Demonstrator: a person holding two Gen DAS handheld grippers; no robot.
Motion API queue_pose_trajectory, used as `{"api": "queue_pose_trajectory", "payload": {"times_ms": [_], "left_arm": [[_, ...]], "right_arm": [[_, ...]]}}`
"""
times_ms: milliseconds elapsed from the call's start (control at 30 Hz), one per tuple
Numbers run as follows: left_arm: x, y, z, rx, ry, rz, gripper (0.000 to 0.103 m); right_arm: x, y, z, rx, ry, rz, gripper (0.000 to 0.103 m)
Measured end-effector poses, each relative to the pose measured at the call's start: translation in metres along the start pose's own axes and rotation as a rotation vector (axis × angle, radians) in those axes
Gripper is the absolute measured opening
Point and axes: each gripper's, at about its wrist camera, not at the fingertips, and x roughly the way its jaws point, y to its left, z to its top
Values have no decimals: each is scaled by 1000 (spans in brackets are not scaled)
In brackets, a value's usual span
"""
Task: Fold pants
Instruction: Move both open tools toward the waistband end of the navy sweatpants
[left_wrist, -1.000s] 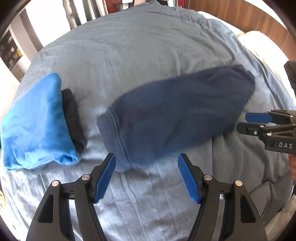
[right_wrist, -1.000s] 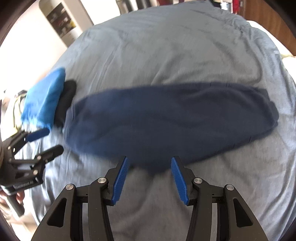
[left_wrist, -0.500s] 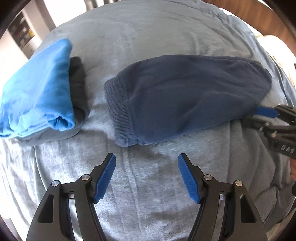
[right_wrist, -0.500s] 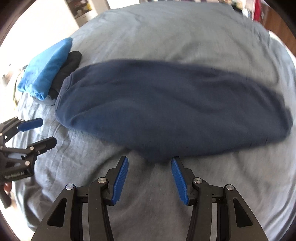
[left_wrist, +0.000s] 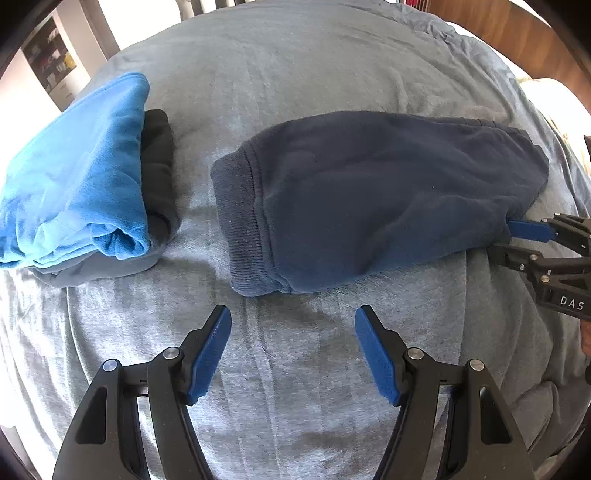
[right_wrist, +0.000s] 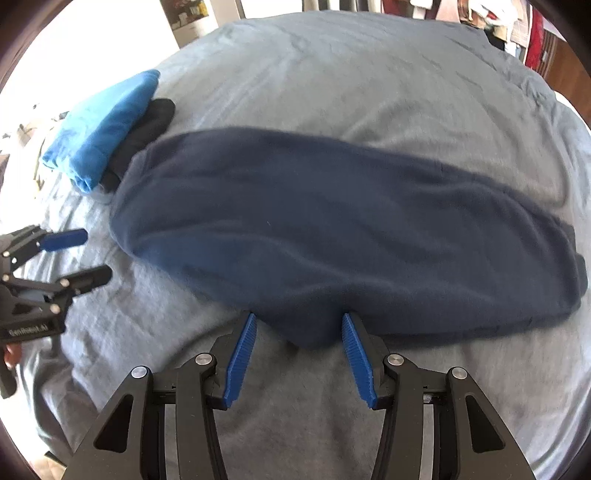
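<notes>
"DAS" on right gripper (left_wrist: 517, 240) body

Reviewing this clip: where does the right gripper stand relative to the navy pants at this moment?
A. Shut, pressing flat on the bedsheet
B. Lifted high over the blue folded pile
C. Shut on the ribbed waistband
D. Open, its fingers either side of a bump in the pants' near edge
D: in the right wrist view the right gripper is open, and a bulge of the navy pants edge sits between its fingers.

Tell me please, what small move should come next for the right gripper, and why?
Probably close the right gripper: its jaws stand open around a bulge at the near edge of the pants, which lie flat on the bed. The left gripper is open, short of the cuff.
</notes>
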Motion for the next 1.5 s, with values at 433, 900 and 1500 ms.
{"api": "queue_pose_trajectory", "payload": {"times_ms": [433, 900, 1500], "left_arm": [[5, -1, 5, -6, -2, 3, 69], [14, 8, 8, 19, -14, 68, 69], [7, 2, 11, 66, -38, 106, 69]], "right_arm": [[-6, 11, -3, -73, -11, -27, 50], [8, 20, 7, -220, -18, -64, 37], [3, 12, -12, -73, 109, -27, 13]]}}
